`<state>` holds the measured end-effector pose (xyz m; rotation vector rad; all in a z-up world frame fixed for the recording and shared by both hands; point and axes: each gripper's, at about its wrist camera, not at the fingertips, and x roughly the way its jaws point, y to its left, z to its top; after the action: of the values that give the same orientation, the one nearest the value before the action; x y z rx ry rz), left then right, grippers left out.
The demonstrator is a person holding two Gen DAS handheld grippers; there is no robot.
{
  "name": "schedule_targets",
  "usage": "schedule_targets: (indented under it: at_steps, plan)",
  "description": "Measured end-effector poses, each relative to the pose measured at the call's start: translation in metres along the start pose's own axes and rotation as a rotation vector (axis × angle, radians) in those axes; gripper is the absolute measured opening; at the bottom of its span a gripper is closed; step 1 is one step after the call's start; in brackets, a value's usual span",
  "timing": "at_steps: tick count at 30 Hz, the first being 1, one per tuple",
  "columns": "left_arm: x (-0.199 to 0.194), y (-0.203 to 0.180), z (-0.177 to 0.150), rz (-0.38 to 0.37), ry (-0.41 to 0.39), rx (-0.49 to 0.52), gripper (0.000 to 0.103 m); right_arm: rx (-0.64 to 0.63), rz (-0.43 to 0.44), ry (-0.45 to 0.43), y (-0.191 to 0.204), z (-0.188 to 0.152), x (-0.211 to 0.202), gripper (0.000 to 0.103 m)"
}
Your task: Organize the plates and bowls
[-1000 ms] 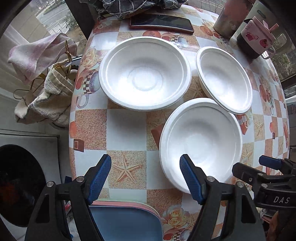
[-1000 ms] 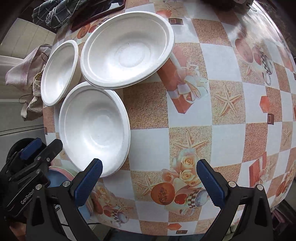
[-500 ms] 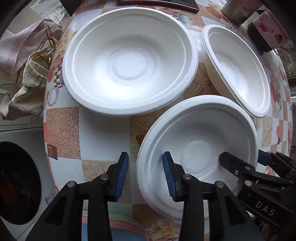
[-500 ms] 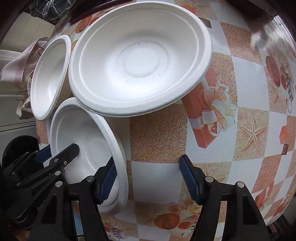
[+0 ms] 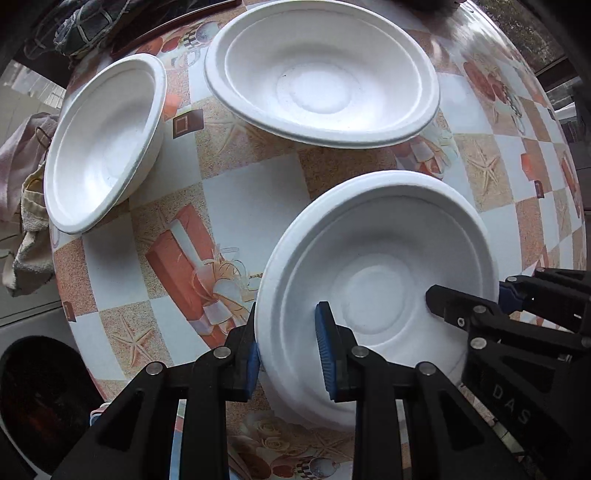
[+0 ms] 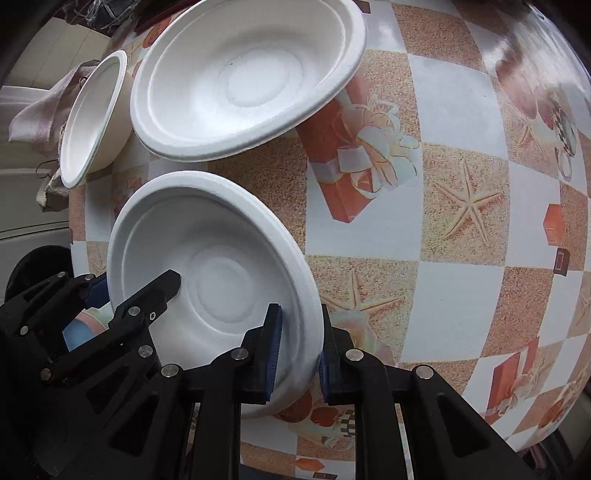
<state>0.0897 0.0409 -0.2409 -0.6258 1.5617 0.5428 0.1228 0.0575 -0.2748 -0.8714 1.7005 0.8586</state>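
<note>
Three white foam bowls stand on the patterned table. The near bowl (image 5: 380, 295) (image 6: 214, 266) is held by both grippers. My left gripper (image 5: 288, 350) (image 6: 131, 286) is closing on its left rim, with the pads pressing on the wall from both sides. My right gripper (image 6: 299, 350) (image 5: 476, 295) is closing on the opposite rim in the same way. A larger bowl (image 5: 321, 74) (image 6: 243, 77) sits farther back. A smaller bowl (image 5: 103, 144) (image 6: 92, 118) rests at the table's left edge.
Crumpled cloths (image 5: 22, 206) hang beside the table's left edge. A plaid cloth (image 5: 85, 26) and a dark flat slab (image 5: 166, 33) lie at the back. Below the near left edge is a dark round opening (image 5: 37, 387). The table's right half (image 6: 461, 221) carries only its pattern.
Both grippers came down and closed from wide open onto the near bowl's rim, the left one after shifting right. The bowl now shows a gap to the other two.
</note>
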Motion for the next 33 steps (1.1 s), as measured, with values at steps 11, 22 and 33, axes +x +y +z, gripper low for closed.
schedule_targets:
  at_steps: [11,22,33]
  plan:
    - [0.008,-0.153,-0.04,-0.042,0.029,0.321,0.032,0.251,-0.02,-0.011,-0.126,-0.092,-0.009,0.02]
    - [0.003,-0.206,-0.044,-0.058,0.042,0.435,0.05,0.363,0.002,-0.036,-0.177,-0.142,-0.007,0.021]
    - [-0.036,-0.122,-0.048,-0.177,0.031,0.34,0.071,0.396,0.021,-0.151,-0.228,-0.151,-0.062,0.089]
